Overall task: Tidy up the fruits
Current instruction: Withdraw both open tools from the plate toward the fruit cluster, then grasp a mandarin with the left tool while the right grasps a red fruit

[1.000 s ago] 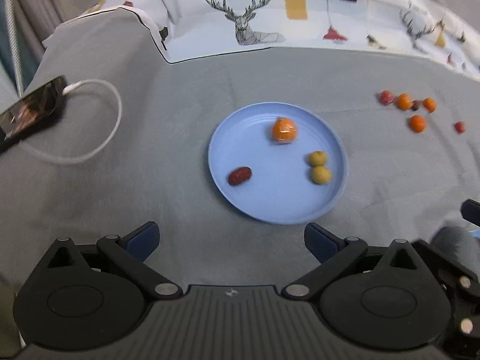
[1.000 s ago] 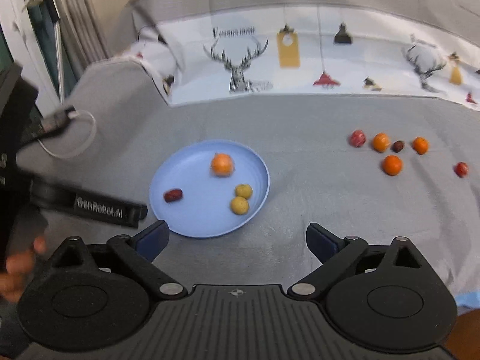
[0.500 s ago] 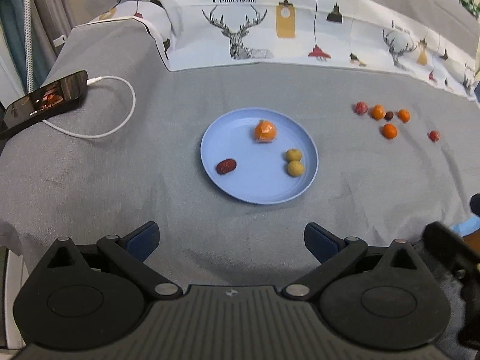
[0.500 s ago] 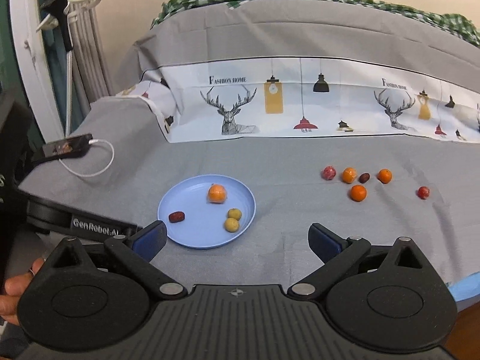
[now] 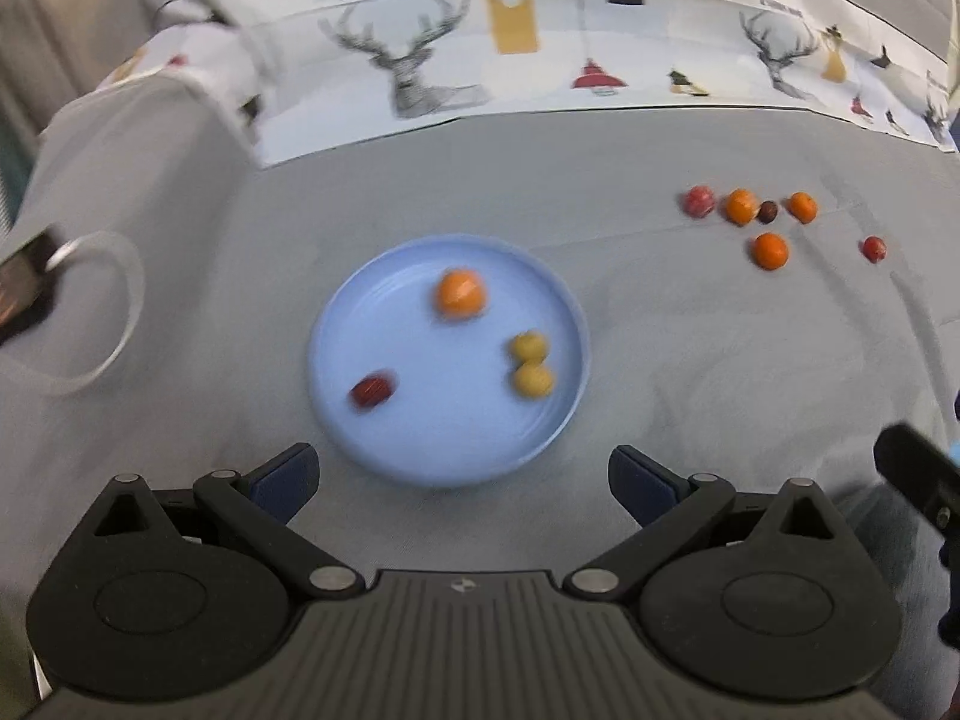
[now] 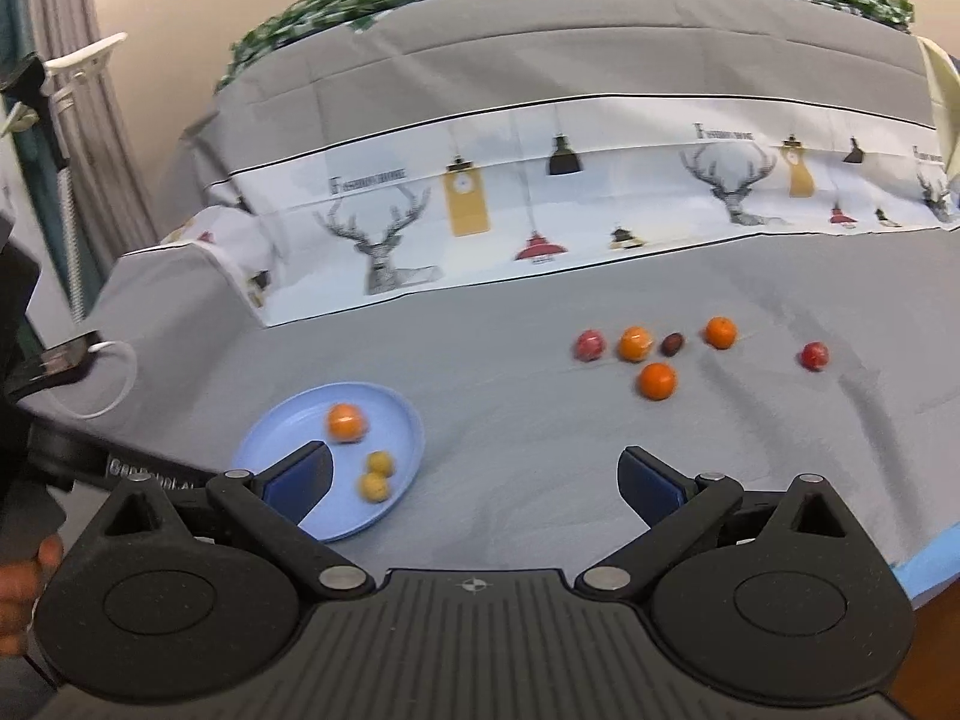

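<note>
Left wrist view: the left hand-held gripper (image 5: 462,474) hangs spread and empty before the blue plate (image 5: 360,420) of fruit, while the right hand-held gripper (image 6: 474,480) gapes empty near loose fruits (image 6: 657,381) on the grey bed sheet (image 6: 510,420).

Blue plate (image 5: 561,420): one, left of centre.
Fruits on the plate: four, namely one orange (image 5: 460,294), two yellow fruits (image 5: 528,346) (image 5: 533,381) touching, one dark red date (image 5: 371,390).
Loose fruits on the grey cloth, far right: six.
Loose oranges: three (image 5: 741,206) (image 5: 803,207) (image 5: 770,251).
Loose red fruits: two (image 5: 698,201) (image 5: 873,248).
Loose dark fruit (image 5: 767,212): one, between two oranges.
Phone (image 6: 57,363): one, far left, with one white cable (image 5: 102,312).
</note>
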Motion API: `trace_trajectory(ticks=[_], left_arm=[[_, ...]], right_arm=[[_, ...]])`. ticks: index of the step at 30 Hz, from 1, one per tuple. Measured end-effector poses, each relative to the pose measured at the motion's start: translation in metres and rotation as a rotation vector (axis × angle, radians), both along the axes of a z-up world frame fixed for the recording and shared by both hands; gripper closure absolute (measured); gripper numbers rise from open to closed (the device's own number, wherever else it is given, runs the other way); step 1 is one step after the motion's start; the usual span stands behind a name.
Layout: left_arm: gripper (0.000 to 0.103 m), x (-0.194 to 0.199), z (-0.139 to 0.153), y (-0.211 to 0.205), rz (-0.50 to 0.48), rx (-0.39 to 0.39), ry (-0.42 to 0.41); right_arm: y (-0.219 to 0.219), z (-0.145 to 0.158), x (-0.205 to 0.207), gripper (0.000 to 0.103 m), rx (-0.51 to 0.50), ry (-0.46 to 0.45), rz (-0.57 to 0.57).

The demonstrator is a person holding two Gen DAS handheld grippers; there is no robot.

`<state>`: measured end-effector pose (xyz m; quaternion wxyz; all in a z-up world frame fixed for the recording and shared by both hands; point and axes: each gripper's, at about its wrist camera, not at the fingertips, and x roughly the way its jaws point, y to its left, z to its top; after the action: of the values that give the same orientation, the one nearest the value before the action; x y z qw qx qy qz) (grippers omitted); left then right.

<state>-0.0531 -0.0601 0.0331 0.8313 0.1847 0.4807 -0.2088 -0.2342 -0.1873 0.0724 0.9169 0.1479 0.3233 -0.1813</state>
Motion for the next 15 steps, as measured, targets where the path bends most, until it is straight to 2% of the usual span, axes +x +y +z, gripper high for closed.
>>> trace_trajectory(ticks=[5, 9, 15], left_arm=[[0.0, 0.021, -0.014, -0.066, -0.092, -0.025, 0.002], [0.0, 0.037, -0.034, -0.118, -0.144, -0.013, -0.011], [0.0, 0.045, -0.063, -0.183, -0.188, -0.033, 0.025]], right_arm=[[-0.061, -0.022, 0.003, 0.002, 0.049, 0.031, -0.157], [-0.104, -0.043, 0.012, 0.002, 0.025, 0.047, -0.238], [-0.177, -0.067, 0.024, 0.002, 0.004, 0.057, -0.372]])
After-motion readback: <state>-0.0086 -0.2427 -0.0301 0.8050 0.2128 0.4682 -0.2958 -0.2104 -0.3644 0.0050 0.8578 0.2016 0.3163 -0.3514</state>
